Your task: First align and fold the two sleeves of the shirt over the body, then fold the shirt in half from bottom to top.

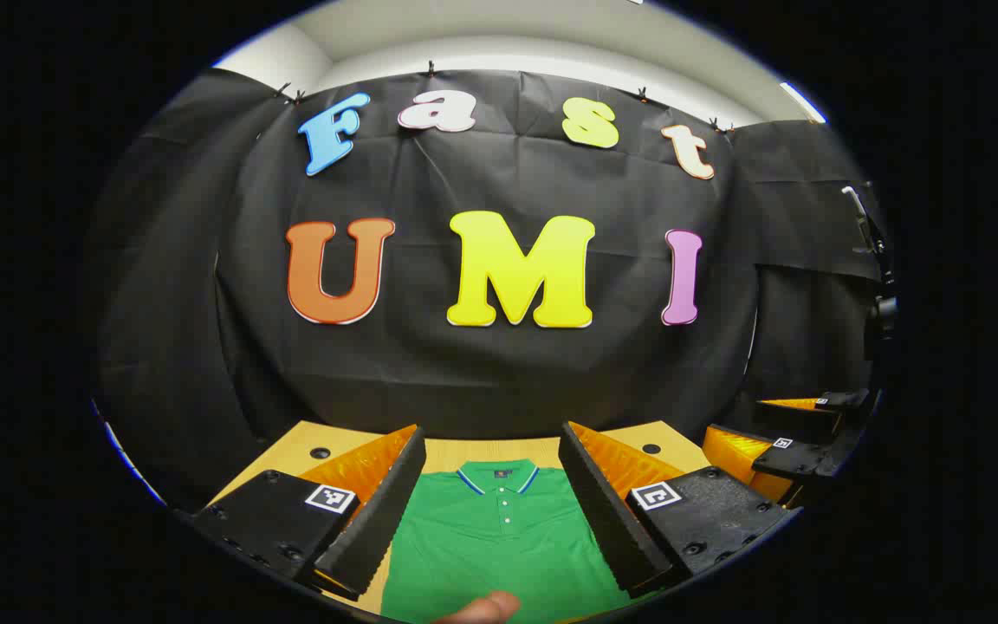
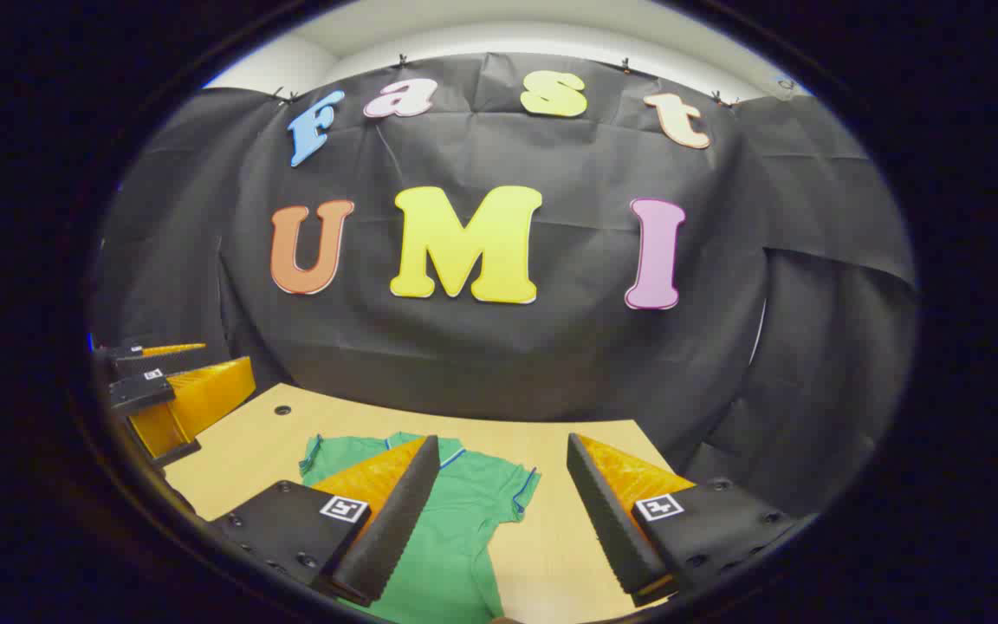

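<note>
Above the green shirt (image 1: 499, 537), both grippers hover, fingers spread, holding nothing.
Sleeve (image 2: 523, 487) lies spread beside the shirt's body; sleeve folding looks due, though unfolded sleeves alone can't date it.

I found no legible wording or numbers. Each finger of my left claw (image 1: 492, 432) and right claw (image 2: 503, 438) carries a square black-and-white coded marker (image 1: 330, 497) with no characters on it. At bottom centre, the shirt (image 1: 499, 542) has a collar tag (image 1: 500, 473) too small to read.
</note>
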